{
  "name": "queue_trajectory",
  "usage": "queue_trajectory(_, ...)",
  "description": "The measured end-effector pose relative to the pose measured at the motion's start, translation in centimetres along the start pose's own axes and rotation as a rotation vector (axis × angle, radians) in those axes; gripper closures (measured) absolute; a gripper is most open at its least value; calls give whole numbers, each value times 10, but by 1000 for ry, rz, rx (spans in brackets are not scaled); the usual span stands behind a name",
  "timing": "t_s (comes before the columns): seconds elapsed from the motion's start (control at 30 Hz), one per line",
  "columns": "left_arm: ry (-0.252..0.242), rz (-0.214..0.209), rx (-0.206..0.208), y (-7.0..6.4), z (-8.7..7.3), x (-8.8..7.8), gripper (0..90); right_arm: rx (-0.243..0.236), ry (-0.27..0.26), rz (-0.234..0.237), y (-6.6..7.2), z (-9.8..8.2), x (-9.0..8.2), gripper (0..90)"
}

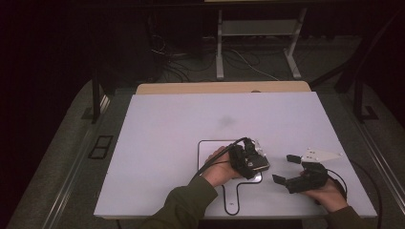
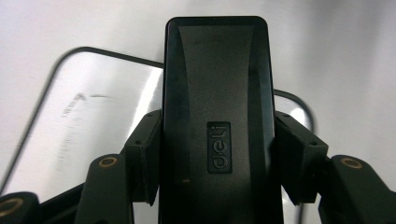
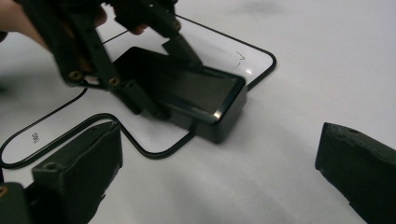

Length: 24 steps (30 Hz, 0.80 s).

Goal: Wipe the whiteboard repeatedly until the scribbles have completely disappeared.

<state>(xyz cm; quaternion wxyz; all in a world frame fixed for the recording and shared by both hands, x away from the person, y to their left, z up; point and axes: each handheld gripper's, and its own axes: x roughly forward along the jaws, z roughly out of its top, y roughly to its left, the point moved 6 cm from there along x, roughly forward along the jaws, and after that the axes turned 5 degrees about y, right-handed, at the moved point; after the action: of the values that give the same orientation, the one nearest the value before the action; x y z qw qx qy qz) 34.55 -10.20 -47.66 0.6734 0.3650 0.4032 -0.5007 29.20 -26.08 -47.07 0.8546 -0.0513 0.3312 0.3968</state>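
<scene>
Black and boxy, the "deli" device (image 2: 217, 126) sits between the two pads (image 2: 148, 154) of my left hand-held gripper (image 1: 248, 161). In the left gripper view I see the pads pressed against its long sides, about halfway along its length, so the jaws are clamped on it. It is a flat rectangular block with rounded corners and a raised logo plate on its top face.

From the high view, the left hand (image 1: 218, 168) holds that hand-held gripper over the black outline (image 1: 205, 143) drawn on the white table (image 1: 167, 138), an outline shaped like a rounded square with a short handle running towards the near edge. In the right gripper view the device (image 3: 196, 95) lies low and roughly level; its far end juts just past the outline's edge onto the plain table surface. I cannot tell whether its base rests fully on the table or is slightly lifted.

My right hand-held gripper (image 1: 285, 168) is off to the right, apart from the device, held in the right hand (image 1: 328, 194) near the table's front right corner. Its jaws stand wide apart with nothing between them; in its own view I see bare white table between the two pads (image 3: 81, 172). A green sleeve (image 1: 184, 205) covers the left forearm.
</scene>
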Motion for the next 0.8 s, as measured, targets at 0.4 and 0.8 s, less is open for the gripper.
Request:
queue_trajectory(0.4,-11,-4,-52,18,2,3,395,1,2,1,0,0,0,0)
queue_trajectory(0.8,9,2,-105,55,4,8,394,1,-1,1,-1,0,-1,0)
